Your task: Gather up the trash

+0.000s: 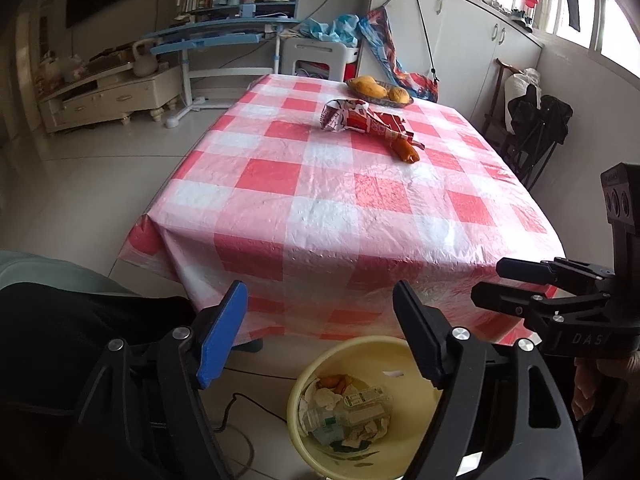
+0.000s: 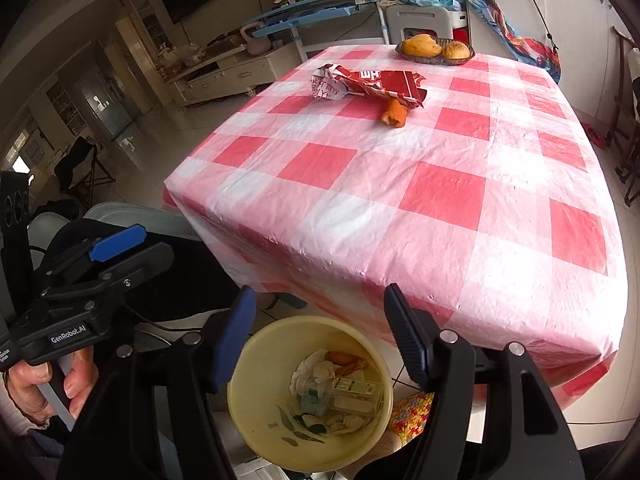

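Note:
A crumpled red and white wrapper (image 1: 362, 120) (image 2: 360, 82) lies on the red-checked table (image 1: 320, 208) (image 2: 440, 200), with an orange peel (image 1: 406, 151) (image 2: 395, 113) beside it. A yellow trash bin (image 1: 320, 446) (image 2: 260, 428) stands on the floor below the table's near edge, holding paper scraps, peel and a clear bottle. My left gripper (image 1: 316, 336) is open and empty above the bin; it also shows in the right wrist view (image 2: 128, 246). My right gripper (image 2: 320, 336) is open and empty above the bin; it also shows in the left wrist view (image 1: 488, 284).
A basket of mangoes (image 1: 380, 90) (image 2: 435, 50) sits at the table's far edge. A blue desk (image 1: 224, 34), a white stool (image 1: 318, 58) and white cabinets (image 1: 460, 40) stand behind. A dark chair (image 1: 536, 128) is right of the table. A cable lies by the bin.

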`<state>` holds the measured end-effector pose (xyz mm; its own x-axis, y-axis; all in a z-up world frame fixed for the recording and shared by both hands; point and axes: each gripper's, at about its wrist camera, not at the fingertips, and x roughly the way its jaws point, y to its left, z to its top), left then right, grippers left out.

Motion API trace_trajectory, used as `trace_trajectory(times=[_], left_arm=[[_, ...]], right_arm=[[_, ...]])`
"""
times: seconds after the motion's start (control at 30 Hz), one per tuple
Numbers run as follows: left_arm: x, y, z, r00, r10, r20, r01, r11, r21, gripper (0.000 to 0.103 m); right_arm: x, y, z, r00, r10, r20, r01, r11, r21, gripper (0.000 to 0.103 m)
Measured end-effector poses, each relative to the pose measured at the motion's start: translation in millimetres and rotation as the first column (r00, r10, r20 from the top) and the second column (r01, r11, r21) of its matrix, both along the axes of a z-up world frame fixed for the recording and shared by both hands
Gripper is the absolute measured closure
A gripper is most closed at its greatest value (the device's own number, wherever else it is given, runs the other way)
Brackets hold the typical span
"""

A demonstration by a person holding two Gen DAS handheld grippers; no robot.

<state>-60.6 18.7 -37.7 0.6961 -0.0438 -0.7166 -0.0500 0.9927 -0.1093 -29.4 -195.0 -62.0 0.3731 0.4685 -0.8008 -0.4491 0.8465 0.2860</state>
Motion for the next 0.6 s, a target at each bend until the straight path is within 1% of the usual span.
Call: trace_trajectory(times=[0.13, 0.27, 0.5, 0.6], left_arm=[[0.6, 1.0, 2.0, 1.000, 0.011, 0.015, -0.011, 1.000, 0.002, 0.026], [-1.4, 2.7, 4.1, 0.999, 0.018, 0.028, -0.018, 1.000, 0.006, 0.023], [-0.3, 2.9, 4.1, 0.999, 0.021, 0.029, -0.021, 1.000, 0.007, 0.023], [3.9, 4.6, 9.3, 0.999, 0.015, 0.045, -0.015, 1.000, 0.012, 0.023]], right_arm=[[0.1, 2.0, -1.3, 1.000, -0.004, 0.004, 0.004, 1.000, -0.005, 0.038], [-1.7, 1.7, -1.3, 1.000, -0.007, 0.009, 0.007, 1.000, -0.007, 0.035], [-2.7, 3.0, -2.8, 1.000, 0.001, 0.011, -0.001, 1.000, -0.017, 0.035], [-1.8, 3.7, -1.9, 1.000, 0.003, 0.007, -0.003, 1.000, -0.004, 0.035]])
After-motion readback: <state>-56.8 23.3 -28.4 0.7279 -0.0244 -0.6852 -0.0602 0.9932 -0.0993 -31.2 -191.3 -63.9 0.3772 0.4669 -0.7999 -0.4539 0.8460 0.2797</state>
